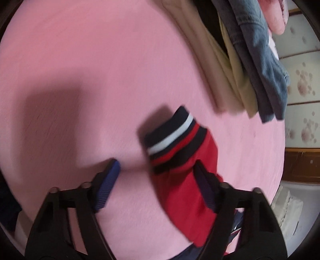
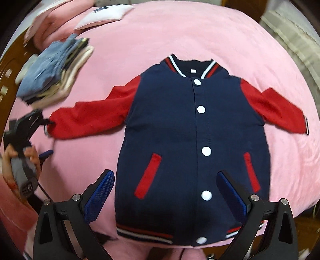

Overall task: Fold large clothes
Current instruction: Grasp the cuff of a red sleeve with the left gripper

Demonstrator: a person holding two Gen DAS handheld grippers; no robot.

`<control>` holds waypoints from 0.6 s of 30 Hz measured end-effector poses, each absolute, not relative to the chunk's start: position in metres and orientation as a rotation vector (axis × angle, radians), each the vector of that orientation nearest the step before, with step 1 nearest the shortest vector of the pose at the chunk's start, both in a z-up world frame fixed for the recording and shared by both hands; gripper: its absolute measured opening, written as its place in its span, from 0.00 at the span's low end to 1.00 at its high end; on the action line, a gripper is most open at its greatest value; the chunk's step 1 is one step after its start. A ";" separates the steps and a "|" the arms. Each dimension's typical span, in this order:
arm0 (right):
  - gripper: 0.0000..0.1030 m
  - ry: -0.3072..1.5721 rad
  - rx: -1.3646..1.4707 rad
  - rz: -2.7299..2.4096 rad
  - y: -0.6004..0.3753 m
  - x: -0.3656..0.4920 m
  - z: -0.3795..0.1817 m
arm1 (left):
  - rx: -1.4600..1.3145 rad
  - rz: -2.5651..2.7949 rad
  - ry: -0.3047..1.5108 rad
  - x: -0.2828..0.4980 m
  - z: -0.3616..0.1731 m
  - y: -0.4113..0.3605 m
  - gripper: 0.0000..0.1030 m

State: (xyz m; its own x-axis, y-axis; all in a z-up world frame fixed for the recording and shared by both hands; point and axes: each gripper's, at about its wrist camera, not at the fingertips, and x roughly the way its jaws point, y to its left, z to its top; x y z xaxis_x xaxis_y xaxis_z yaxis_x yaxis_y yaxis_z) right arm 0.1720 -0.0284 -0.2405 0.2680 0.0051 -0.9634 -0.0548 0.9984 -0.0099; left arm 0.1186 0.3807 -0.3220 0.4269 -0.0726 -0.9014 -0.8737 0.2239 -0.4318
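A navy varsity jacket (image 2: 180,124) with red sleeves and white snaps lies flat, front up, on the pink bedspread (image 2: 160,40). In the left wrist view its left sleeve (image 1: 184,190) ends in a striped cuff (image 1: 172,138) and runs between the jaws of my left gripper (image 1: 158,172). The right finger sits over the red cloth and the left pad (image 1: 110,184) stands apart on the pink, so the jaws are open. A hand holds that left gripper (image 2: 47,138) at the cuff in the right wrist view. My right gripper (image 2: 166,180) hangs open above the jacket's lower front.
A stack of folded clothes (image 2: 56,68), denim on top, lies left of the jacket and shows as the stack (image 1: 250,70) beyond the cuff. A white pillow (image 2: 104,18) lies at the far side. Dark wooden bed frame (image 2: 6,66) borders the left; a grey blanket (image 2: 290,30) lies far right.
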 end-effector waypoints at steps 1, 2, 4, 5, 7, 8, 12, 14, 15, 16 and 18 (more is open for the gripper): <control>1.00 1.312 -0.021 0.033 -0.027 0.179 -0.248 | -1.228 0.681 0.975 0.123 -0.324 0.382 0.45; 1.00 1.323 -0.008 0.029 -0.028 0.181 -0.250 | -1.229 0.655 0.961 0.126 -0.324 0.380 0.32; 1.00 1.338 0.017 0.019 -0.029 0.186 -0.259 | -1.212 0.644 0.942 0.133 -0.323 0.375 0.27; 1.00 1.340 0.023 0.018 -0.031 0.188 -0.262 | -1.202 0.640 0.925 0.136 -0.322 0.373 0.19; 1.00 1.338 0.027 0.018 -0.034 0.192 -0.268 | -1.168 0.640 0.898 0.143 -0.314 0.367 0.16; 1.00 1.338 0.025 0.018 -0.037 0.189 -0.269 | -1.154 0.641 0.875 0.146 -0.308 0.364 0.14; 1.00 1.341 0.046 0.034 -0.051 0.196 -0.274 | -1.041 0.606 0.763 0.160 -0.269 0.342 0.11; 1.00 1.335 0.074 0.039 -0.063 0.204 -0.274 | -0.938 0.557 0.714 0.171 -0.232 0.323 0.11; 1.00 1.330 0.089 0.039 -0.071 0.209 -0.274 | -0.886 0.529 0.700 0.176 -0.214 0.310 0.11; 1.00 1.327 0.102 0.039 -0.079 0.213 -0.272 | -0.822 0.498 0.681 0.184 -0.198 0.294 0.11; 1.00 1.311 0.132 0.036 -0.099 0.222 -0.270 | -0.730 0.446 0.648 0.192 -0.177 0.262 0.11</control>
